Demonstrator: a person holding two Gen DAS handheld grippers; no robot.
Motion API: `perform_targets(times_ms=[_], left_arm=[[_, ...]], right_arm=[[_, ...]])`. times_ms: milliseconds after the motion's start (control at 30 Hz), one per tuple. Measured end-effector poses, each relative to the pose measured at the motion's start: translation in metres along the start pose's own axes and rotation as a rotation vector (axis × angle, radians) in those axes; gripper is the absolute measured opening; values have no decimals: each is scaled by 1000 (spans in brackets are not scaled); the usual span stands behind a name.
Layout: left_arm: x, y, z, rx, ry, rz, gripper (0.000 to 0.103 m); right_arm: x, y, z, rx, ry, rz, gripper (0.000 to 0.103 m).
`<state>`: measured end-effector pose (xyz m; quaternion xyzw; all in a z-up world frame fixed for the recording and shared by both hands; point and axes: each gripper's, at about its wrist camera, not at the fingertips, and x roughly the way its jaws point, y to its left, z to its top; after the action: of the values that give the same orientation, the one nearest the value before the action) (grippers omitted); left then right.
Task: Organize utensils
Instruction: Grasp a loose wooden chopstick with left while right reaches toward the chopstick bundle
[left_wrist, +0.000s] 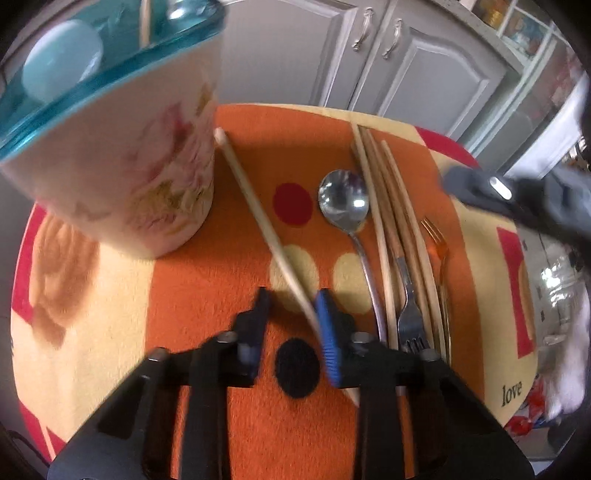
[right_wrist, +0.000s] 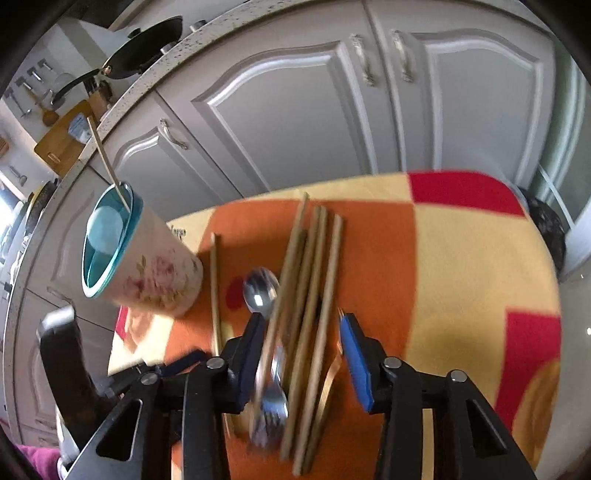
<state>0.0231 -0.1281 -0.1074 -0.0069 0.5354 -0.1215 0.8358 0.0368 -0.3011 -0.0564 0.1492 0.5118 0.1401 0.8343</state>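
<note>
Worktop (left_wrist: 177, 288) under orange patterned cloth, grey cabinet doors (right_wrist: 295, 122) behind. Left tongs (left_wrist: 291, 306) spread, lone chopstick (left_wrist: 255, 214) lying against blue pad, not yet pinched. Right tongs (right_wrist: 303, 332) spread astride utensil bundle (right_wrist: 306, 295): chopsticks, spoon, fork, likely for gathering. Beyond, left of bundle: floral cup (right_wrist: 147, 269), one stick already upright inside, so probably destination.

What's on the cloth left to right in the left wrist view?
Floral cup → lone chopstick → metal spoon → chopstick bundle, steel fork among it → orange fork.
</note>
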Motion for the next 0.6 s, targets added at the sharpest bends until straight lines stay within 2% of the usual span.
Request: perform_targets(times_ms=[33, 167, 367, 500, 600], left_arm=[[1, -2, 1, 6, 3, -8, 10], [0, -4, -2, 21, 13, -52, 7], [-13, 2, -16, 29, 46, -85, 4], [-21, 8, -28, 45, 67, -93, 4], [-26, 14, -39, 49, 76, -95, 4]], right_arm=[[6, 0, 6, 0, 5, 3, 37], [40, 3, 37, 5, 44, 24, 34], [84, 8, 69, -21, 99, -21, 33], [95, 6, 78, -45, 96, -42, 10], [87, 1, 78, -48, 96, -17, 10]])
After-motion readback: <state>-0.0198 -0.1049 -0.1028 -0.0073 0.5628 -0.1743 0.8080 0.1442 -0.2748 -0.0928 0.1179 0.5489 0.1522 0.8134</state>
